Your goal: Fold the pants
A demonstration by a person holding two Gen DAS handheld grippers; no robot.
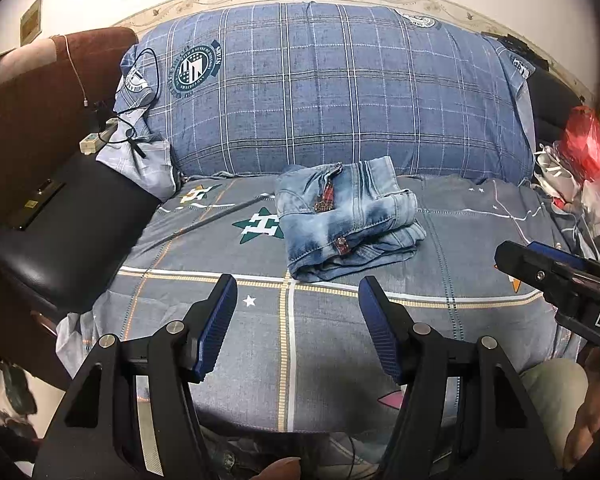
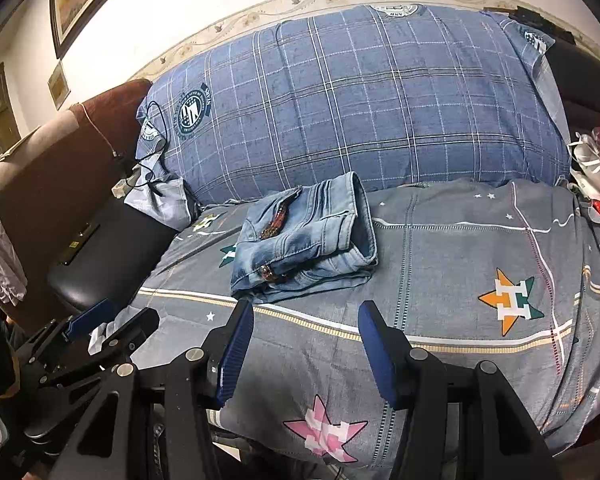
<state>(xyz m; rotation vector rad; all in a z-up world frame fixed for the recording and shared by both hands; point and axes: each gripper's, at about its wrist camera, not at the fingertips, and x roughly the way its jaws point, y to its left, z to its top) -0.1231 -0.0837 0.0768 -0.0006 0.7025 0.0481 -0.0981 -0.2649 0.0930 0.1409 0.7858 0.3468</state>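
Denim pants (image 1: 346,220) lie folded into compact stack on bed (image 1: 440,240), just before plaid pillow (image 1: 340,92). Left tongs (image 1: 298,316) spread, empty, short of stack. Right tongs (image 2: 306,340) likewise spread, holding nothing. We judge folding done; at most tidying skewed lower layers remains.

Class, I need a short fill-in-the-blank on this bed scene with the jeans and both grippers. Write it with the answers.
1. The jeans lie ____ into a compact bundle on the bedsheet.
2. Both the left gripper and the right gripper are ____.
3. Behind the jeans stands a blue checked ____.

Answers: folded; open; pillow
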